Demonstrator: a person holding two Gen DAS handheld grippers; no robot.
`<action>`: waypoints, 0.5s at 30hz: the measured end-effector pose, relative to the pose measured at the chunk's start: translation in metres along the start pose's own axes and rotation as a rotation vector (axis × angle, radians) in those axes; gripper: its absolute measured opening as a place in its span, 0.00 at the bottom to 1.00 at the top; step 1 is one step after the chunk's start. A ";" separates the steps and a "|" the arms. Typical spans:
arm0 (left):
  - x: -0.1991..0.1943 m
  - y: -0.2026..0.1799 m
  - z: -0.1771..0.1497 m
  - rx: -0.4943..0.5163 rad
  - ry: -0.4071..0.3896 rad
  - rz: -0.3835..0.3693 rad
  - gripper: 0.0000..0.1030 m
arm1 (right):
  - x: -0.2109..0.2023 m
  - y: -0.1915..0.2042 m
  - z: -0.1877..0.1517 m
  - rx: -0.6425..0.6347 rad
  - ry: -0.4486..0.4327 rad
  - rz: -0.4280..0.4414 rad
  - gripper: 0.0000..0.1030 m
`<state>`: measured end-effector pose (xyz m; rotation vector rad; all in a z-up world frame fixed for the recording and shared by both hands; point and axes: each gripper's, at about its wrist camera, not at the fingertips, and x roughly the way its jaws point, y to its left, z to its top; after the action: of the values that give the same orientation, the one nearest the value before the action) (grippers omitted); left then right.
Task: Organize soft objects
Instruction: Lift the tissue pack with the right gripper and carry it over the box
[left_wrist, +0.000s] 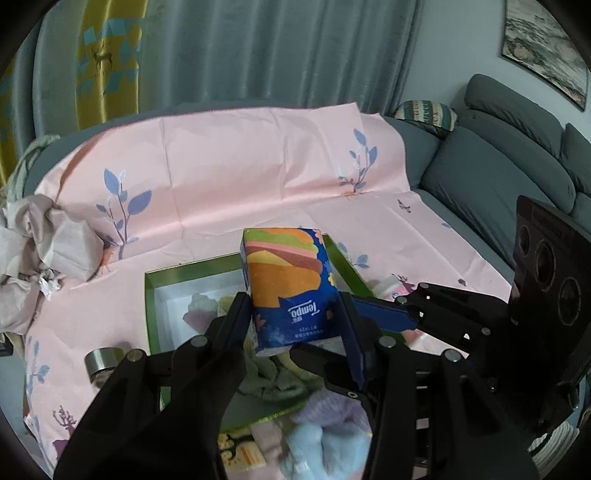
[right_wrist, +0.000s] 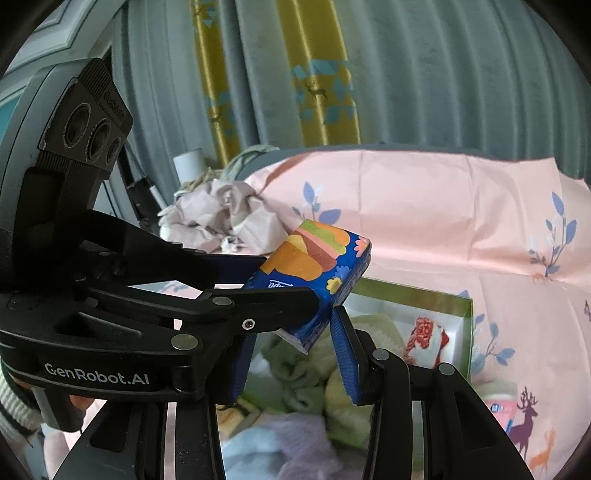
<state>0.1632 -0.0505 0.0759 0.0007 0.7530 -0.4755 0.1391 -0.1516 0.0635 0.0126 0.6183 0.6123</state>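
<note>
My left gripper (left_wrist: 295, 314) is clamped on the blue Tempo tissue pack (left_wrist: 291, 284), held tilted in the air above the green-rimmed box (left_wrist: 149, 295), whose far rim runs just behind the pack from nine to two o'clock. My right gripper (right_wrist: 295, 350) sits just below the pack's lower corner with its blue pads (right_wrist: 341, 354) spread apart around nothing, and over the soft towels (right_wrist: 306, 391) in the box. Beyond the box's far edge, toward twelve o'clock, the pink sheet (left_wrist: 240, 177) lies flat, with a crumpled cloth pile (left_wrist: 40, 236) at nine o'clock and a steel jar lid (left_wrist: 101, 360) beside the box's left wall.
</note>
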 end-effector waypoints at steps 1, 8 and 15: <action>0.007 0.003 0.000 -0.008 0.010 -0.002 0.45 | 0.005 -0.003 0.000 0.003 0.011 -0.002 0.42; 0.063 0.018 -0.013 -0.079 0.115 0.000 0.45 | 0.049 -0.031 -0.018 0.063 0.140 0.005 0.42; 0.093 0.022 -0.028 -0.081 0.192 0.013 0.45 | 0.076 -0.045 -0.042 0.088 0.245 0.002 0.42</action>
<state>0.2120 -0.0645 -0.0094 -0.0247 0.9593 -0.4357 0.1889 -0.1543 -0.0198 0.0212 0.8826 0.5927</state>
